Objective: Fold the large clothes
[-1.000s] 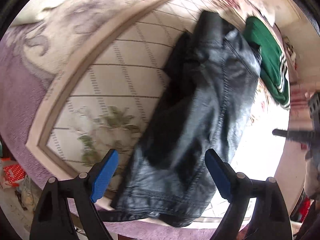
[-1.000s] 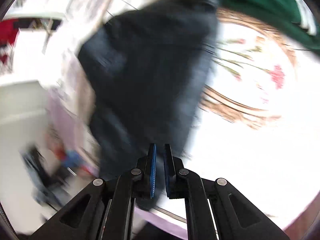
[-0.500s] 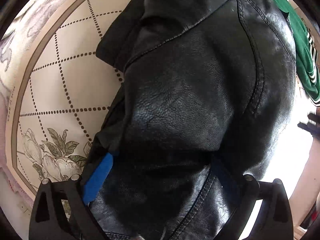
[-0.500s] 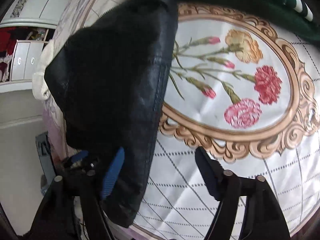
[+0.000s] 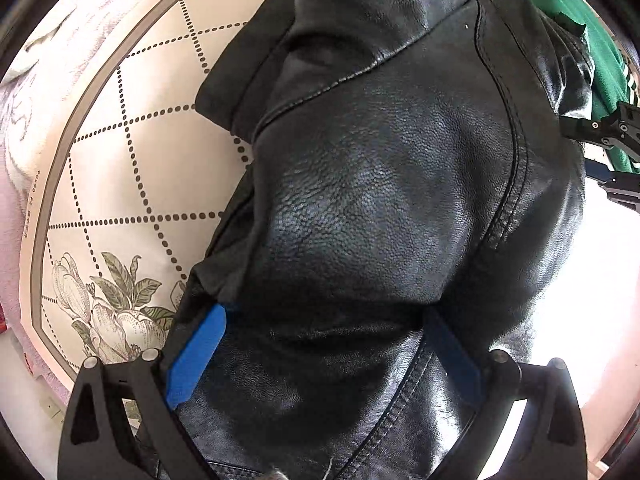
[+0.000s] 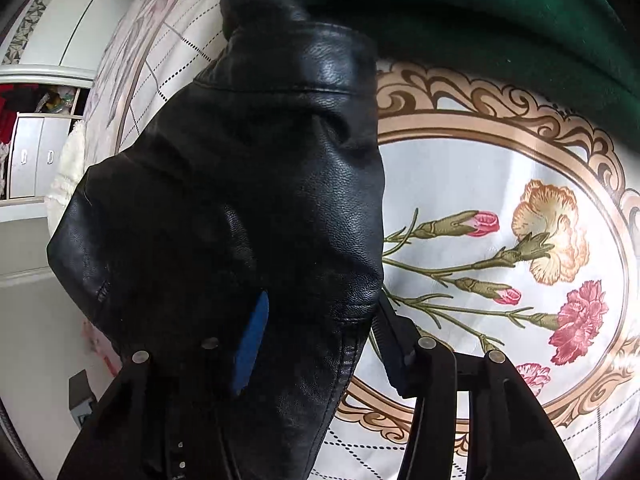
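The jacket (image 5: 380,200) is bunched at the bed's (image 5: 132,152) near edge, straddled by both wide-spread grippers (image 5: 324,356) (image 6: 316,340) (nothing pinched yet). Heavy, stiff, slick leather; seamed hems are best grabbed.

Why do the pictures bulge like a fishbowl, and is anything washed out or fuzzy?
Left wrist view: fisheye curves the bedspread lines; the lower right is blown out white beside the black leather jacket, which shows glossy highlights. Right wrist view: same curving; the green garment at top looks soft, the jacket's grain sharp.
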